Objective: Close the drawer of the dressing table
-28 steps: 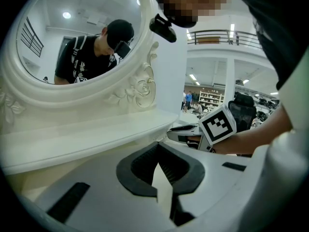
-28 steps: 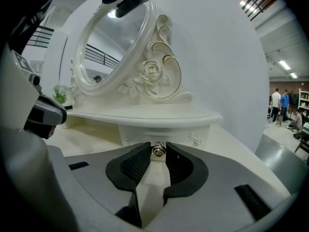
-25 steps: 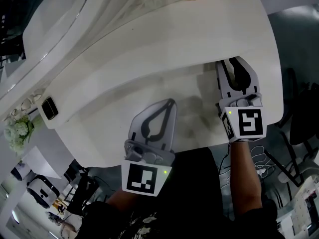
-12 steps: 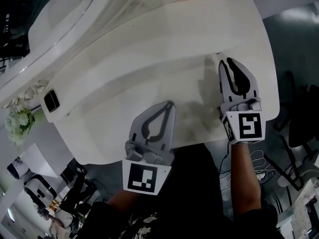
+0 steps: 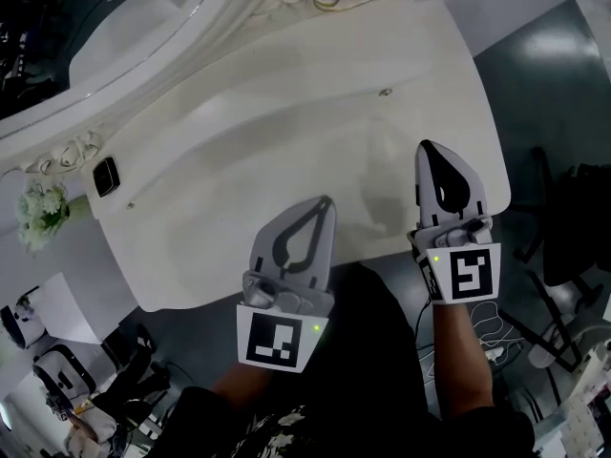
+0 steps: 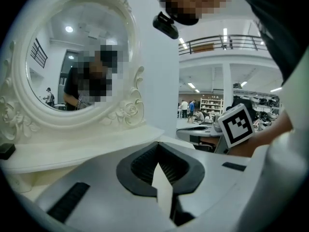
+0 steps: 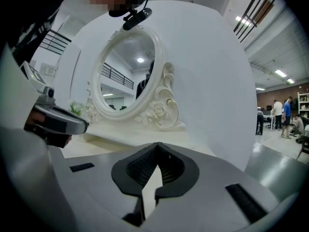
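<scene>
The white dressing table (image 5: 286,132) fills the head view from above; its drawer is hidden under the top. The oval carved mirror (image 6: 72,57) (image 7: 128,71) stands at the back. My left gripper (image 5: 327,201) hangs over the front edge of the top, shut and empty; its fingertips (image 6: 157,146) meet in the left gripper view. My right gripper (image 5: 427,148) is over the front right part of the top. Its jaws have just been closing and now stand shut with nothing between them (image 7: 157,146). Neither gripper touches the table.
A small black device (image 5: 105,176) sits on the table's left end, with white flowers (image 5: 38,216) beyond it. A tiny stud (image 5: 386,92) lies on the top at the right. Cables (image 5: 496,332) trail on the grey floor to the right.
The right gripper's jaws went from open to shut. Both grippers drew back toward the table's front edge and rose, the right one more.
</scene>
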Tool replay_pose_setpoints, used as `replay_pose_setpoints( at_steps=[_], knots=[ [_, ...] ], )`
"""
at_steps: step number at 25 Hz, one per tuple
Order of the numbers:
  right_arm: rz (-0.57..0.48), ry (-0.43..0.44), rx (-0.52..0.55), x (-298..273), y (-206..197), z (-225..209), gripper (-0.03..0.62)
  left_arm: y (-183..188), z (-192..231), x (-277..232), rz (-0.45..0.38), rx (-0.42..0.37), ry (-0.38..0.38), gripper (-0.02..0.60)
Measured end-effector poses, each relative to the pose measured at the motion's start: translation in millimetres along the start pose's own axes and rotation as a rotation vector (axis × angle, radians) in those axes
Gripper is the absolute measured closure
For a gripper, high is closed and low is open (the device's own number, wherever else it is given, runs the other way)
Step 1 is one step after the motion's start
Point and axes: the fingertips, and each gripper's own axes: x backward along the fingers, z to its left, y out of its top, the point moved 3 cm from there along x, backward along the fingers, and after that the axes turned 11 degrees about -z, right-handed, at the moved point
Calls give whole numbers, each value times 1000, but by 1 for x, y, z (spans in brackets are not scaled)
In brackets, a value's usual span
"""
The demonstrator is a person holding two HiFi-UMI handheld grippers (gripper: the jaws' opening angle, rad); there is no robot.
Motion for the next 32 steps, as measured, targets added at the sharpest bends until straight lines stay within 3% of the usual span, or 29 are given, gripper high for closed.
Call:
replay_pose_setpoints(
  at_steps=[9, 16, 21, 26, 32],
  knots=[
    [-128, 15, -1, 68, 67, 11, 599, 34, -47, 47, -87, -63, 29, 580],
    [-221, 64, 23, 104, 116, 31, 599, 67, -58, 87, -161, -68, 132, 580],
    [-238, 99, 15, 119, 127, 53, 599, 89, -55, 108, -232, -90, 179, 580],
    [-236, 85, -28, 137, 130, 60, 599, 97, -57, 116, -270, -105, 171, 580],
    [-234, 39, -9, 154, 138, 63, 599, 111, -63, 108, -297, -109, 110, 580]
  ],
)
